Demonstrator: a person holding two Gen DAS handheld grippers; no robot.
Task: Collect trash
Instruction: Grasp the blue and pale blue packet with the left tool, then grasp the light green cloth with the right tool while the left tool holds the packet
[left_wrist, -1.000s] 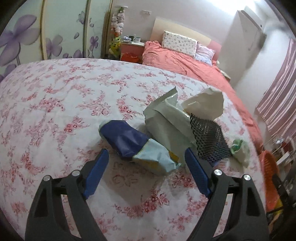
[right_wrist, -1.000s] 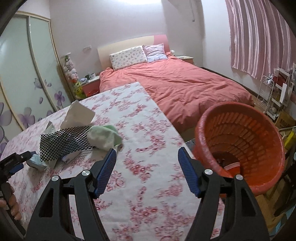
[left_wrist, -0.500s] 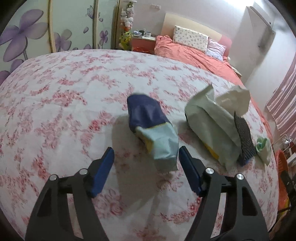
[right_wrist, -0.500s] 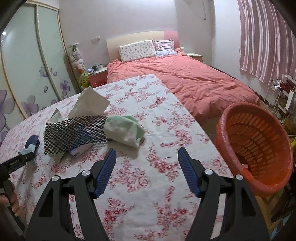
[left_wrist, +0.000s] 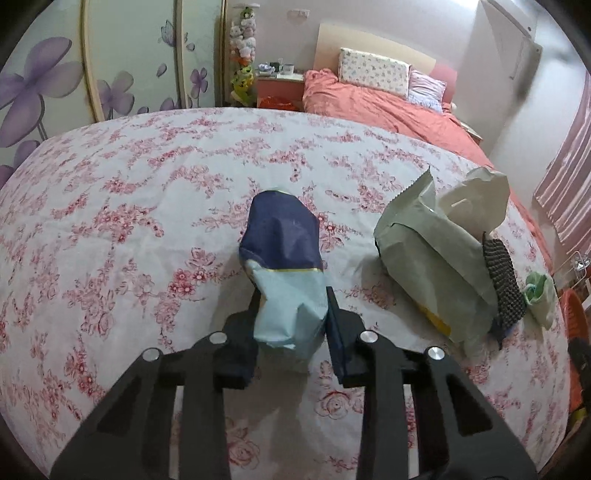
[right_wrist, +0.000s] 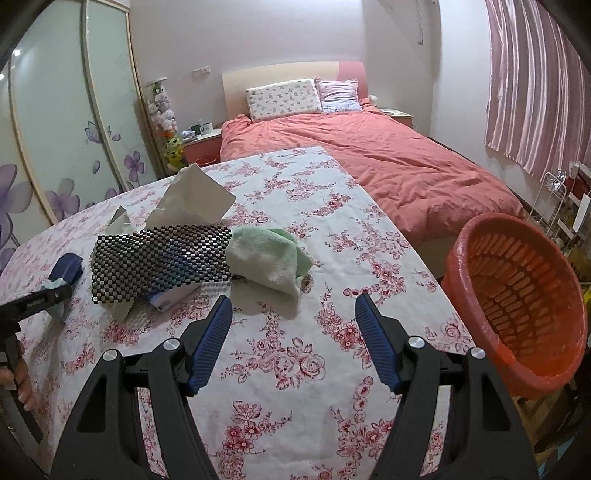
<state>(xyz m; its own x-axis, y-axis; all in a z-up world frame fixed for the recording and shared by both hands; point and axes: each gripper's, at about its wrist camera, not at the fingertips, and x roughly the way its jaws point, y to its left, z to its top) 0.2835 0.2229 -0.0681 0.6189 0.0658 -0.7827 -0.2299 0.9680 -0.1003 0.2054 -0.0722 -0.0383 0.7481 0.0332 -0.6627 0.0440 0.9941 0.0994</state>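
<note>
We are gripping the blue wrapper (left_wrist: 286, 273) with the left gripper (left_wrist: 291, 314); its fingers are pressing on the pale end, and the dark end is lying on the flowered table (left_wrist: 110, 229). We are holding the right gripper (right_wrist: 293, 317) wide open with nothing in it, above the cloth. The orange basket (right_wrist: 517, 302) is standing tilted beside the table edge; we cannot tell what is inside. The black mesh (right_wrist: 159, 258), green cloth (right_wrist: 266, 258) and pale bag (left_wrist: 432, 251) are lying together near it.

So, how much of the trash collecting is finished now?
Nothing visibly collected: what shows of the orange basket looks empty. In hand: left tongs shut on the blue wrapper. Left: pale bag, black mesh, green cloth. Right tongs open.
</note>
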